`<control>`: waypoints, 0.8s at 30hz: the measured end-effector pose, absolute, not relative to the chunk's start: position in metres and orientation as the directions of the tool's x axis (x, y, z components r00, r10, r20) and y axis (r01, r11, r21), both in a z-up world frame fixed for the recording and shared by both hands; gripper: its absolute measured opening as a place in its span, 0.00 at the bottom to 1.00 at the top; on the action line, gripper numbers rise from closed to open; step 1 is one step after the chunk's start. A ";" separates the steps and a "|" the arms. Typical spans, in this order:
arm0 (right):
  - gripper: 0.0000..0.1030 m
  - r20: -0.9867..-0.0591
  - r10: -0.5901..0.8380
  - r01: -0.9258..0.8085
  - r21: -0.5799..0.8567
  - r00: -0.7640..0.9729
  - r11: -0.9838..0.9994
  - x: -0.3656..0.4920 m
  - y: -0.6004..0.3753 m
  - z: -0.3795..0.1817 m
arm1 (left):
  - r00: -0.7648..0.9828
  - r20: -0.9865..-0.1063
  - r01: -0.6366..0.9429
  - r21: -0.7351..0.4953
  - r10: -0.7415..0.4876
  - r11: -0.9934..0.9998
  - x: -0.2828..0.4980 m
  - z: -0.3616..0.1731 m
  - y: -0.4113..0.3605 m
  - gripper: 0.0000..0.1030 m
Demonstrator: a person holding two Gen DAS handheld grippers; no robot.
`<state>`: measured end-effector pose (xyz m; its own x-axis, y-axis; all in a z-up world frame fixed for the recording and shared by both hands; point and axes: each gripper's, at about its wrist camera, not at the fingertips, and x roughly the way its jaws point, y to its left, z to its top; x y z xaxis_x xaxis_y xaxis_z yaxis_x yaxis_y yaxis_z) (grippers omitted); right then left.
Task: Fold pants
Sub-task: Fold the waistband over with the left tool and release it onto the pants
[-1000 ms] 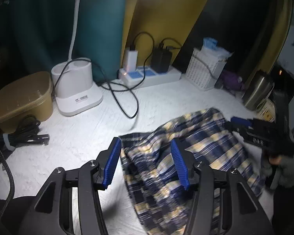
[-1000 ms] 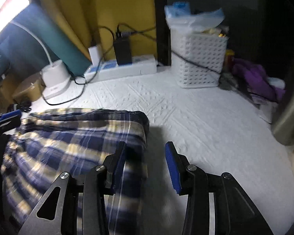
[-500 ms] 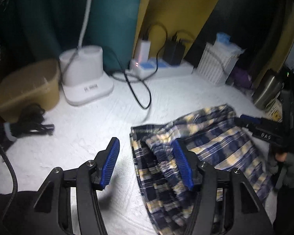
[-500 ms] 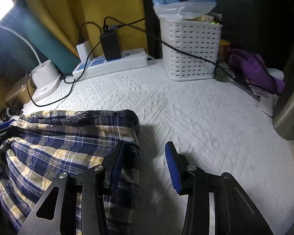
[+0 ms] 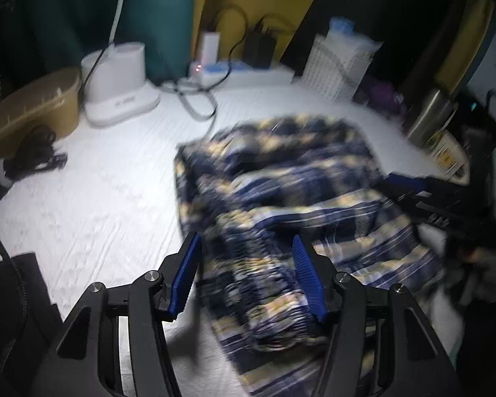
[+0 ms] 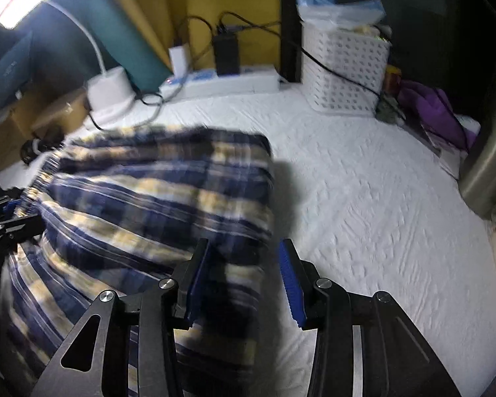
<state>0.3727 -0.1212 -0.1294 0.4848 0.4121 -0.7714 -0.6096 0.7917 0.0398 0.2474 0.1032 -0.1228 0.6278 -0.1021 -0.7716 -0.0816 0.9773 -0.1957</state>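
The blue and yellow plaid pants [image 5: 281,192] lie bunched on the white textured surface [image 5: 109,198]; they also show in the right wrist view [image 6: 155,198]. My left gripper [image 5: 246,274] is open, its blue pads astride the gathered waistband end. My right gripper [image 6: 244,278] is open over the pants' right edge, its left pad above the cloth and its right pad above the white surface [image 6: 363,198]. The right gripper shows in the left wrist view [image 5: 426,195] at the pants' far side. Both views are motion-blurred.
A white lamp base [image 5: 119,96], a tan box [image 5: 39,106] and a coiled black cable [image 5: 33,155] stand at the back left. A power strip with chargers [image 6: 221,79] and a white basket [image 6: 347,69] line the back. A steel container [image 6: 489,165] stands right.
The pants have shifted and bunched up more. My left gripper has moved right, from beside the pants' edge to over the waistband. My right gripper has moved further over the cloth.
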 end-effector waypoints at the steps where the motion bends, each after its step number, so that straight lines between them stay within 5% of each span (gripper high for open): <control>1: 0.41 -0.774 0.403 -0.600 0.037 0.489 0.799 0.373 -0.125 -0.132 | 0.623 -0.776 -0.088 -0.197 -0.101 0.976 0.247 -0.126 0.106 0.57; 16: 0.41 -0.743 0.411 -0.570 0.049 0.529 0.821 0.339 -0.161 -0.113 | 0.713 -0.696 -0.072 -0.186 -0.080 0.980 0.213 -0.089 0.095 0.57; 24: 0.41 -0.743 0.463 -0.639 0.062 0.483 0.766 0.296 -0.137 -0.116 | 0.661 -0.742 -0.059 -0.198 -0.110 0.979 0.212 -0.109 0.071 0.57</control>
